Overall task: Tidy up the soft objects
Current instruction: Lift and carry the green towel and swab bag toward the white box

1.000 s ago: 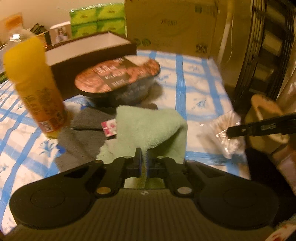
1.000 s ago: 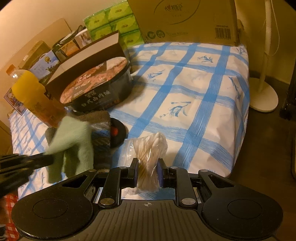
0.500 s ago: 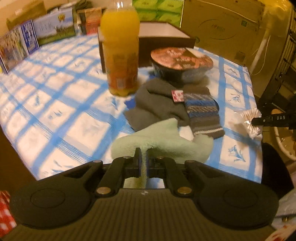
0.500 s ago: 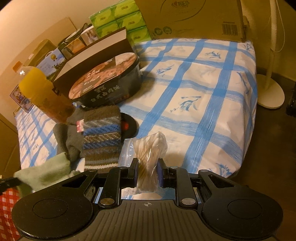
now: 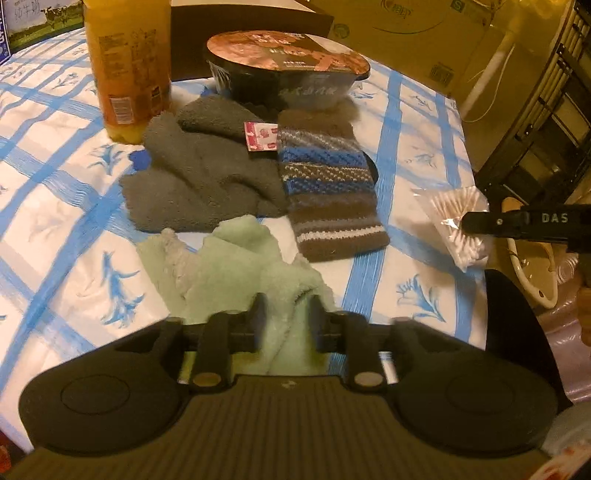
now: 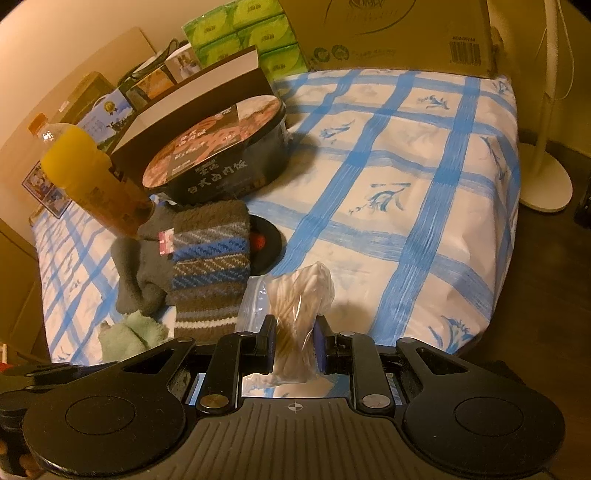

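With its jaws opening around the pale green fleece cloth (image 5: 236, 258) at the table's near edge, the left gripper (image 5: 286, 321) should clear the folds before withdrawing, while the right gripper (image 6: 293, 343) keeps the cotton-swab bag (image 6: 299, 295) clamped steady near the right edge.

A lived-in room at home, my table crowded with household stuff.

I work over a blue-checked tablecloth (image 6: 388, 177) holding an orange juice bottle (image 5: 127, 66), an instant meal bowl (image 5: 288, 70) and knitted socks (image 5: 328, 192). Behind stand green tissue packs (image 6: 243, 33), a cardboard carton (image 6: 399, 29) and milk boxes (image 6: 103, 110); a white fan stand (image 6: 543, 177) rests on the dark floor.
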The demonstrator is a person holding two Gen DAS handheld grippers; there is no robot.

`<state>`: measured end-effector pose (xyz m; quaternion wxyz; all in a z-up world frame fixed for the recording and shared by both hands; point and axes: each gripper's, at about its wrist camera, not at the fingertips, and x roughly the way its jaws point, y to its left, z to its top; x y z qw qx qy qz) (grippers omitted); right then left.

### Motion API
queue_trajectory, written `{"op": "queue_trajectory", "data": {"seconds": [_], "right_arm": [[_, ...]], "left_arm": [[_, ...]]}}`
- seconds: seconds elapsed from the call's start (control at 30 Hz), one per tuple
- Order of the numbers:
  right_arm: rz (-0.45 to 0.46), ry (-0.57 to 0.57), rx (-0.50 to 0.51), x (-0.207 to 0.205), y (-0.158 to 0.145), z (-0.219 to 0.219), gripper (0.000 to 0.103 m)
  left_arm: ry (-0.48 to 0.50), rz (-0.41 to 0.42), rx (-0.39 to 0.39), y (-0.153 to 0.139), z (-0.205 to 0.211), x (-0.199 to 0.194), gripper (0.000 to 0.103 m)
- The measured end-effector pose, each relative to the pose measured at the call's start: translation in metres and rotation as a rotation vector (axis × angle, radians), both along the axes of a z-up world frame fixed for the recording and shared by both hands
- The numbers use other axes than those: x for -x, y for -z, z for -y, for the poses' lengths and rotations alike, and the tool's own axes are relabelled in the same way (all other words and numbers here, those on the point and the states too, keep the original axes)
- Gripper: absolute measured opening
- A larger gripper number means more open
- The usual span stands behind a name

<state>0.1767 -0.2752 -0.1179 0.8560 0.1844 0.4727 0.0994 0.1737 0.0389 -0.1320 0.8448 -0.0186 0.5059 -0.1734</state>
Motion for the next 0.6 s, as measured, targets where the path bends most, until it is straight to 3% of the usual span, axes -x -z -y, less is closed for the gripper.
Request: {"op": "queue_trajectory", "data": {"seconds": [0.13, 0.3, 0.43, 0.5, 0.6], "right_arm": [[0.000, -0.001, -0.006, -0.001, 0.001, -0.001, 0.021], [-0.010, -0.001, -0.009, -0.001, 0.003, -0.001, 0.021], [-0.018, 0.000, -0.008, 0.000, 0.003, 0.000, 0.021], [-0.023, 0.001, -0.008, 0.000, 0.003, 0.001, 0.021], [-0.028, -0.002, -0.004, 0.000, 0.003, 0.000, 0.021]], "left_arm": [[-0.040, 0.017, -0.053, -0.011, -0.015, 0.010, 0.061], [-0.107, -0.035, -0.023, 0.004, -0.030, 0.002, 0.061], [-0.146, -0.068, -0.012, 0.025, -0.025, -0.011, 0.072], [-0.168, -0.068, 0.012, 0.029, -0.024, -0.014, 0.067], [-0.149, -0.052, 0.053, 0.029, -0.019, -0.016, 0.041]]}}
